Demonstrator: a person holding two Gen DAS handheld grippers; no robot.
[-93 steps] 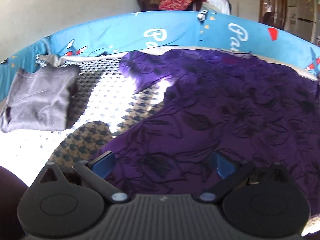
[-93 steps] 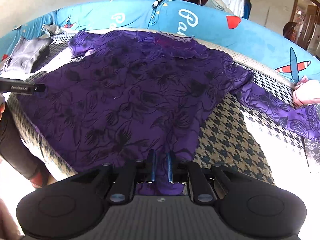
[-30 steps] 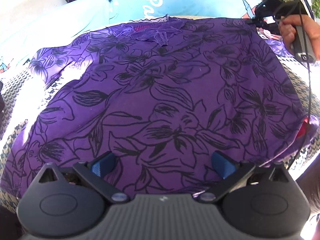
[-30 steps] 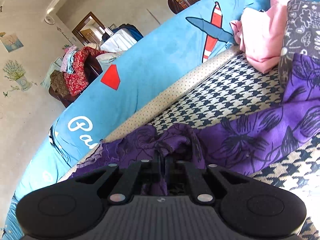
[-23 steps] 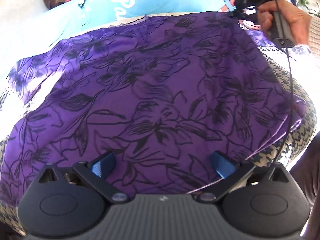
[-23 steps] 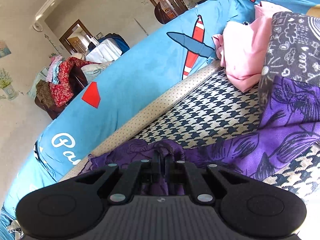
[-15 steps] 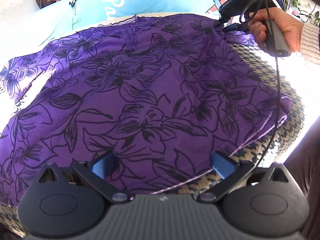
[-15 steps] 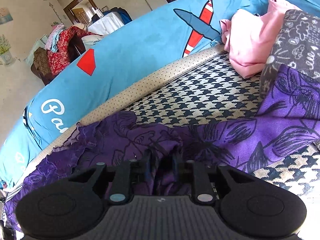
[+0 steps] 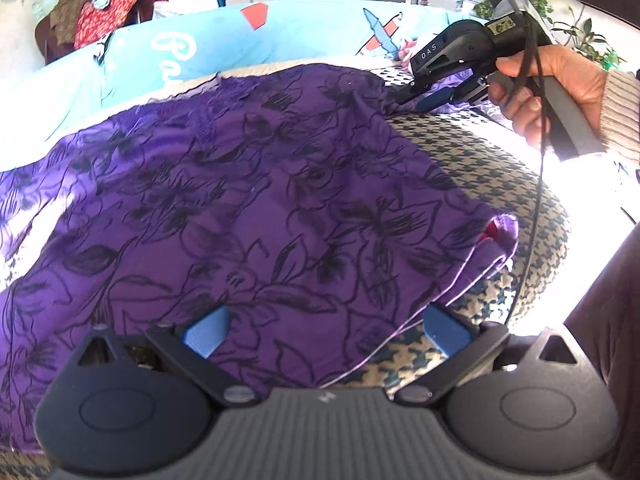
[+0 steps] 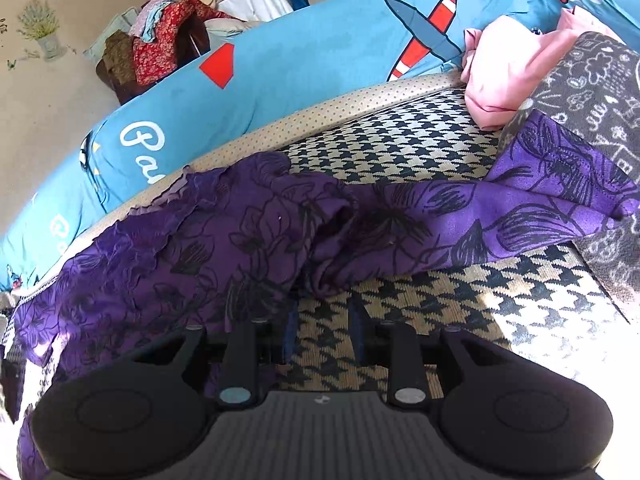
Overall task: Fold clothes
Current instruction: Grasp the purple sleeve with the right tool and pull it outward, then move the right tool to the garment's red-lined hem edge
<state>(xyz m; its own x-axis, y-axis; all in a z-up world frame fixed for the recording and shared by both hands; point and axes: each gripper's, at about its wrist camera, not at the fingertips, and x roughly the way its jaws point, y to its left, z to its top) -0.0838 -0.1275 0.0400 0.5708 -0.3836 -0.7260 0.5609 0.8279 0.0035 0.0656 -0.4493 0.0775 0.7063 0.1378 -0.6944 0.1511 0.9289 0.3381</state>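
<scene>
A purple dress with black flower print [image 9: 280,200] lies spread on the houndstooth bed cover [image 9: 500,168]. My left gripper [image 9: 326,328] hovers open and wide over the dress's near hem, with nothing gripped. In the right wrist view the dress's bunched shoulder and sleeve [image 10: 360,232] lie just beyond my right gripper [image 10: 322,332]. Its jaws are opening, and only bare houndstooth cover [image 10: 400,144] shows between them. The left wrist view shows the right gripper [image 9: 420,100] at the dress's far right shoulder, held by a hand [image 9: 560,80].
A blue bolster with plane print [image 10: 320,60] runs along the far side of the bed. A pink garment [image 10: 508,64] and a grey patterned cloth [image 10: 592,92] lie at the right. Clothes are heaped on a chair [image 10: 160,40]. A cable [image 9: 536,200] hangs from the right gripper.
The right gripper has let go of the bunched purple fabric and drawn back a little, its jaws now apart. The left gripper has slid right along the hem, still open.
</scene>
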